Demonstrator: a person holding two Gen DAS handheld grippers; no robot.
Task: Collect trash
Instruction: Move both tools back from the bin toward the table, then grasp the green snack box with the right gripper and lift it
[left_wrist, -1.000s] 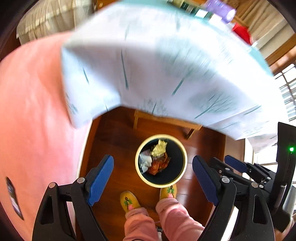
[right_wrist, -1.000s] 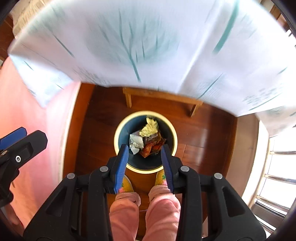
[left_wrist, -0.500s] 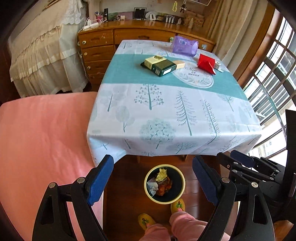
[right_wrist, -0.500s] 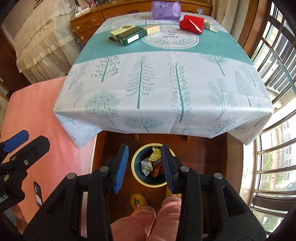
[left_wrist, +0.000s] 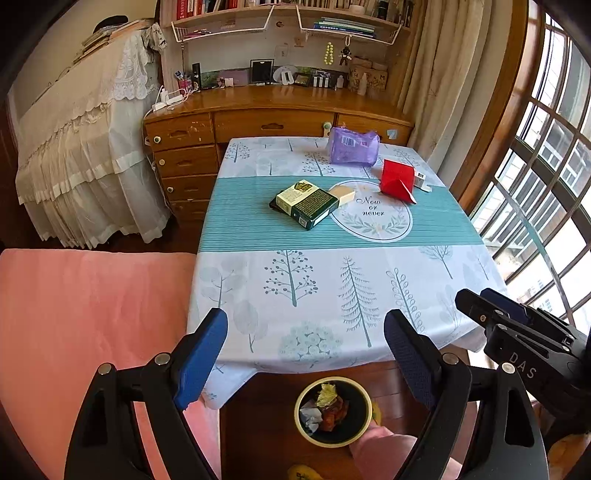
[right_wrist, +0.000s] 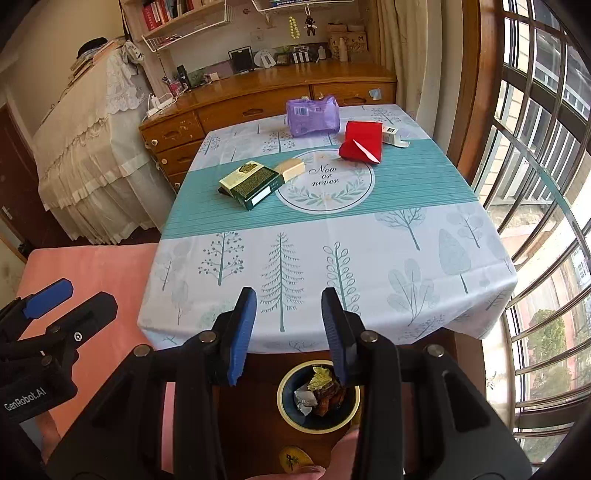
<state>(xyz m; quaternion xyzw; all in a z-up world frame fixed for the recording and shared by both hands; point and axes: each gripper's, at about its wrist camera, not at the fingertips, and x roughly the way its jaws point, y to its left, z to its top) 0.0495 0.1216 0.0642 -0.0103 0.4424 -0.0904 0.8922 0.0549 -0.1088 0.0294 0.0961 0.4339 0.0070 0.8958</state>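
Tabletop (left_wrist: 347, 295) is seen spread under a tree-printed cloth, its near edge overhanging the wooden floor. The near half is left bare, so open room lies between that edge and the things farther back. Past the teal band are seen a green box (left_wrist: 306, 203), a tan block (left_wrist: 341, 194) touching it, a red box (left_wrist: 397, 179), a small white carton (left_wrist: 421, 182) just beside that, and a purple bag (left_wrist: 352, 146) near the far edge. A bin (left_wrist: 332, 410) is set on the floor just below the near edge, with crumpled wrappers (left_wrist: 325, 408) inside. A pink bed (left_wrist: 92, 314) borders the left side; window bars close the right; a wooden dresser (left_wrist: 273, 125) stands behind.

Left gripper (left_wrist: 306, 358) is held above the near edge with fingers spread wide, nothing between them. Right gripper (right_wrist: 290, 328) is held alongside, fingers partly parted and empty. A pink-clad leg and yellow slipper (right_wrist: 293, 458) are seen beside the bin.
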